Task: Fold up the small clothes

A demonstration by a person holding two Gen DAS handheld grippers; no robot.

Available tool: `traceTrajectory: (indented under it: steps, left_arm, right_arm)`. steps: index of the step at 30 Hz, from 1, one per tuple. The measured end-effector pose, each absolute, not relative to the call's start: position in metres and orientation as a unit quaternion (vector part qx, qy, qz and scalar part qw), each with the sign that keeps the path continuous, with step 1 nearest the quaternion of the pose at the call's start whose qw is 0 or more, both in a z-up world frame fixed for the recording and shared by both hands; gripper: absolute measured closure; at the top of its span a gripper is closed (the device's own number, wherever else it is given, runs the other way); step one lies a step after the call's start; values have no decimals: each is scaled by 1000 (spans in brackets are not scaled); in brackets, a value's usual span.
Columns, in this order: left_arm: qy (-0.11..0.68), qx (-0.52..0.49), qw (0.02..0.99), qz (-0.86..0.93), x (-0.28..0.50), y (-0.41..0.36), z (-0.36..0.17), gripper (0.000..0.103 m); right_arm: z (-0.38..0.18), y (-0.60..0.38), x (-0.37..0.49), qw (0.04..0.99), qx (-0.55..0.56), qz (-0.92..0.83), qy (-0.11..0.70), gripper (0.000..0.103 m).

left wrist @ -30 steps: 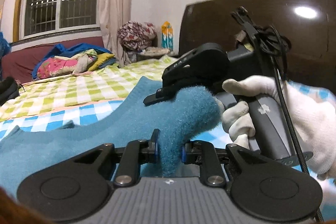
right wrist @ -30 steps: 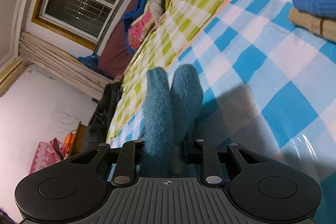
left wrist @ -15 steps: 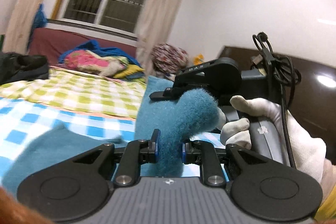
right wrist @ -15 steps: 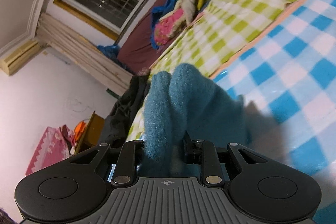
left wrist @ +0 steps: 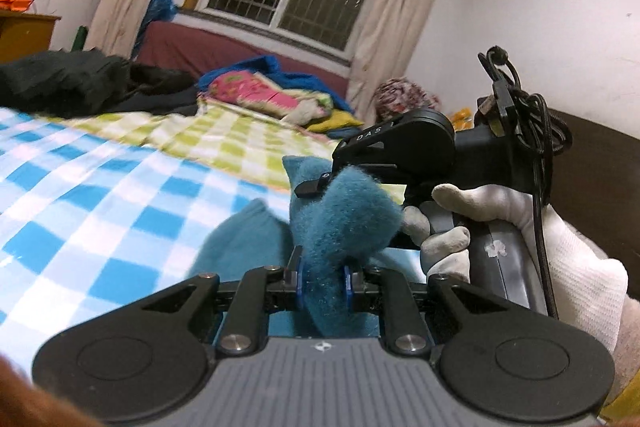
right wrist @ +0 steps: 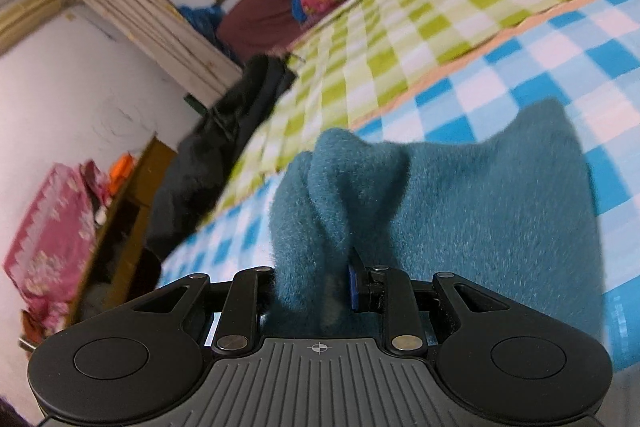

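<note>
A fuzzy teal garment (left wrist: 344, 223) is pinched between both grippers above the blue-checked bed sheet (left wrist: 100, 195). My left gripper (left wrist: 323, 277) is shut on a bunched edge of it. The right gripper (left wrist: 316, 187), held by a white-gloved hand (left wrist: 496, 227), shows just beyond in the left wrist view, clamped on the same fold. In the right wrist view, my right gripper (right wrist: 314, 285) is shut on the teal garment (right wrist: 460, 211), which spreads out to the right over the sheet.
A green-checked blanket (right wrist: 420, 19) covers the far bed. Dark clothes (left wrist: 72, 83) lie at its left end, colourful bedding (left wrist: 260, 93) under the window. A wooden cabinet (right wrist: 128, 211) with a pink bag (right wrist: 48, 239) stands by the wall. A dark headboard (left wrist: 600, 163) is at right.
Both grippers have swung leftward with the teal garment still held. The garment has been drawn along and now lies bunched on the sheet.
</note>
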State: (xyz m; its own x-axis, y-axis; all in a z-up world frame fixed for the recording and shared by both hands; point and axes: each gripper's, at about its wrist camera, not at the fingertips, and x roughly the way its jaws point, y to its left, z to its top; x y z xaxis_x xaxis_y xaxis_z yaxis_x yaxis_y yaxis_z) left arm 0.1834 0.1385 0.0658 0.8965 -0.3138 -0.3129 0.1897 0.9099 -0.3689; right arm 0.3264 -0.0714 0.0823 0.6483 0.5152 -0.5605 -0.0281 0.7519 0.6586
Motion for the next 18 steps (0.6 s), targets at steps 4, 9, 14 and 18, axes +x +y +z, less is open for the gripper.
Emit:
traceTrajectory:
  steps: [4, 9, 14, 18]
  left_arm:
    - [204, -185, 954, -119, 187, 163, 48, 79]
    - [214, -206, 949, -107, 188, 182, 29, 78]
    - [218, -214, 946, -107, 185, 196, 20, 78]
    - [221, -228, 942, -110, 182, 204, 20, 77]
  right_arm:
    - [70, -42, 331, 857, 287, 152, 399, 79]
    - [61, -4, 332, 872, 237, 143, 403, 78]
    - [61, 29, 330, 890, 176, 140, 396, 73]
    - [63, 45, 328, 897, 144, 144, 392, 65]
